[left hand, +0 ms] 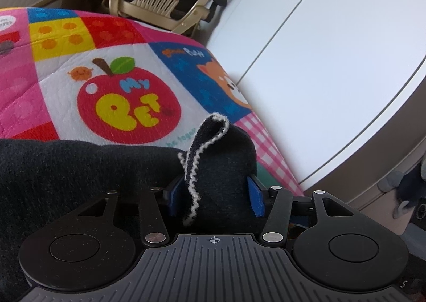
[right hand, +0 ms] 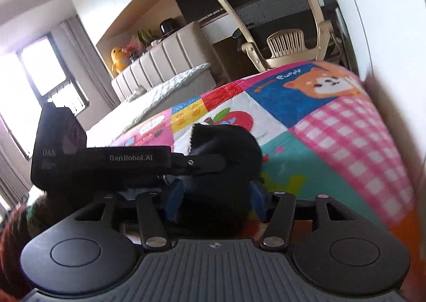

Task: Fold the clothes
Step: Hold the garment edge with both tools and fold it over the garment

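Your left gripper [left hand: 215,195] is clamped on a bunched fold of the black knit garment [left hand: 80,168], its white-stitched edge [left hand: 194,166] curling up between the blue pads [left hand: 255,195]; your right gripper [right hand: 215,200] likewise grips dark cloth; the garment lies at the near edge of the patchwork quilt [left hand: 106,62], a beige chair [left hand: 159,0] beyond.

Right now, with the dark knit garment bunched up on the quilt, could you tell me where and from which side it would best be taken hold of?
Probably at the white-trimmed edge of the dark knit garment. That hem stands up in a loop above the colourful quilt, so a tool can close across it from the near side, coming in low and level. The left tool already has this bunched end between its blue pads.
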Demonstrator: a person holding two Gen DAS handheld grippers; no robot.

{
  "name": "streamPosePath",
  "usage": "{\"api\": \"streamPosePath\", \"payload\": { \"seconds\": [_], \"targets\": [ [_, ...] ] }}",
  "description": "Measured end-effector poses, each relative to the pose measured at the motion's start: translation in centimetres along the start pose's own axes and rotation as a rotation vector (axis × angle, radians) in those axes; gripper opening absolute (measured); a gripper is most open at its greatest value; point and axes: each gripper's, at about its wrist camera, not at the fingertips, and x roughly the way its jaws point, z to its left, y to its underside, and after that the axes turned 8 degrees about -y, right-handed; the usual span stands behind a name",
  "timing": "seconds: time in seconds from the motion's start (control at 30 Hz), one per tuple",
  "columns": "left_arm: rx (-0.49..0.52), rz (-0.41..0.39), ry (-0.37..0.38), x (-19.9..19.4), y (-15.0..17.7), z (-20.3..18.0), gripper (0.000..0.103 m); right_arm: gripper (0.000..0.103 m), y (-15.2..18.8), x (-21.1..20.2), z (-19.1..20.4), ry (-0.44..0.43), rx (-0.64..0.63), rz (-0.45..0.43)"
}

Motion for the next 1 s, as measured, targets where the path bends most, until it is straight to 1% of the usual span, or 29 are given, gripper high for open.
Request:
{"api": "streamPosePath", "payload": {
  "seconds": [0.13,0.3,0.53,0.77,0.9,1.0],
  "targets": [
    [-0.006,0.0,0.006,0.0,0.1,0.1,0.057,0.06,0.5,1.4,-0.1,0.019,0.037,0.006],
    [-0.012,-0.002,0.01,0.0,0.2,0.2,0.057,0.062,0.6,2.0,-0.9,0.013,0.109,-0.005],
    [-0.012,-0.005,0.015,0.0,0.3,0.3,0.057,0.064,0.8,2.0,-0.7,0.03,0.095,-0.008],
    [-0.011,-0.005,0.015,-0.1,0.3,0.2,0.058,0.067,1.0,2.1,-0.4,0.061,0.04,-0.003],
    [0.012,-0.051,0.001,-1.4,0.0,-0.3,0.055,0.067,1.1,2.5,-0.1,0.086,0.001,0.016],
    [0.042,-0.129,-0.015,-3.2,-0.6,-0.8,0.055,0.067,1.3,2.9,0.6,0.108,-0.062,0.046]
  ]
}}
